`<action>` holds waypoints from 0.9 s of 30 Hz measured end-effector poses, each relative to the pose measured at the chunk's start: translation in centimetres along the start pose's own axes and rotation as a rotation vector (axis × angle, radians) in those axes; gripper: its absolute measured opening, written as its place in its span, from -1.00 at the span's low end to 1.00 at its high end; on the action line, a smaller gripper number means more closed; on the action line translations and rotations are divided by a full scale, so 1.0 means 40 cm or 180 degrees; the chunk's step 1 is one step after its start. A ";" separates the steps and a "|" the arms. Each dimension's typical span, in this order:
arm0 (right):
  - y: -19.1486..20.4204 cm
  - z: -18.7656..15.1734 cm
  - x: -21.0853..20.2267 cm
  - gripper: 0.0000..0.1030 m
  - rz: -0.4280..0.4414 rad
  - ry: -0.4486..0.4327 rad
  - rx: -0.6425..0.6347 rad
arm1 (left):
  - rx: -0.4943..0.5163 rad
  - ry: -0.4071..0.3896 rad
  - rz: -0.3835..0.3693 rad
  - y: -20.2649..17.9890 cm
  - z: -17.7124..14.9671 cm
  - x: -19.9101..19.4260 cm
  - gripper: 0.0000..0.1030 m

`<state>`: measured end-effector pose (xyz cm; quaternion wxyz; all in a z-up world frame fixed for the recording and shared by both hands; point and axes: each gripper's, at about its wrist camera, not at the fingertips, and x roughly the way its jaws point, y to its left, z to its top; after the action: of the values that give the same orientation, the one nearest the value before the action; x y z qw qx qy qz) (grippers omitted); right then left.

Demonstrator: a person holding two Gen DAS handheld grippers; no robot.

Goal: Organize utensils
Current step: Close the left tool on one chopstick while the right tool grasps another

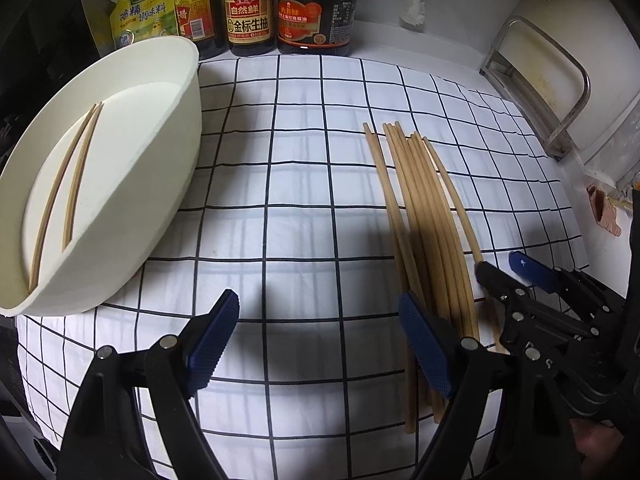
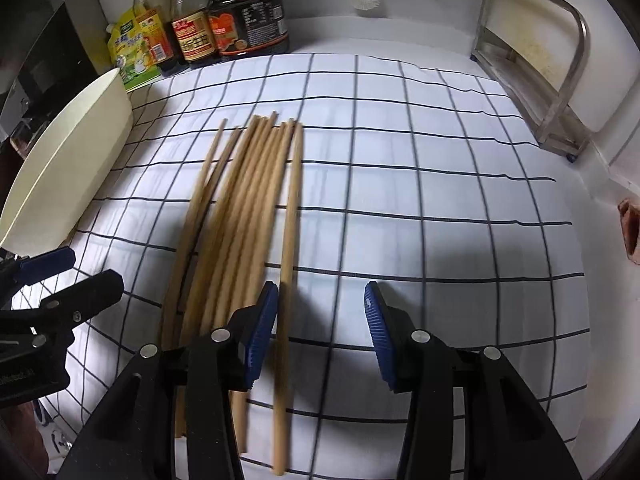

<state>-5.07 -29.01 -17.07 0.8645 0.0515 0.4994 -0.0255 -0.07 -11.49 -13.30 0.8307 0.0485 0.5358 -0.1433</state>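
Note:
Several wooden chopsticks (image 1: pixel 420 216) lie in a bundle on the checked cloth (image 1: pixel 288 184); they also show in the right wrist view (image 2: pixel 240 216). A white oval tub (image 1: pixel 120 184) stands at the left with two chopsticks (image 1: pixel 68 184) inside; its rim shows in the right wrist view (image 2: pixel 68 160). My left gripper (image 1: pixel 320 340) is open and empty, its right finger by the bundle's near ends. My right gripper (image 2: pixel 320 320) is open, low over the cloth; the rightmost chopstick (image 2: pixel 290 240) passes just inside its left finger. The right gripper also shows in the left wrist view (image 1: pixel 504 268).
Sauce bottles (image 1: pixel 248 8) and a yellow seasoning pouch (image 1: pixel 144 8) stand at the back of the counter. A metal rack (image 1: pixel 552 84) stands at the right by the wall. A white brush (image 1: pixel 414 4) hangs at the back.

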 end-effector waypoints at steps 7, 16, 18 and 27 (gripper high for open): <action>-0.061 -0.004 -0.004 -0.17 -0.0092 -0.0024 0.0126 | 0.0072 0.0032 0.0011 -0.026 -0.004 0.026 0.57; -0.068 -0.011 -0.007 -0.17 -0.0028 -0.0064 0.0105 | 0.0079 0.0063 0.0056 -0.041 -0.006 0.059 0.57; -0.068 -0.011 -0.007 -0.17 -0.0034 -0.0076 0.0094 | 0.0081 0.0054 0.0059 -0.046 -0.005 0.065 0.58; -0.059 -0.010 -0.002 -0.17 -0.0081 -0.0114 -0.0025 | 0.0139 0.0015 0.0206 -0.064 0.003 0.083 0.58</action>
<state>-5.67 -31.29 -17.35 0.8731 0.0414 0.4845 -0.0354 0.58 -14.58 -16.04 0.8324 0.0843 0.5326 -0.1278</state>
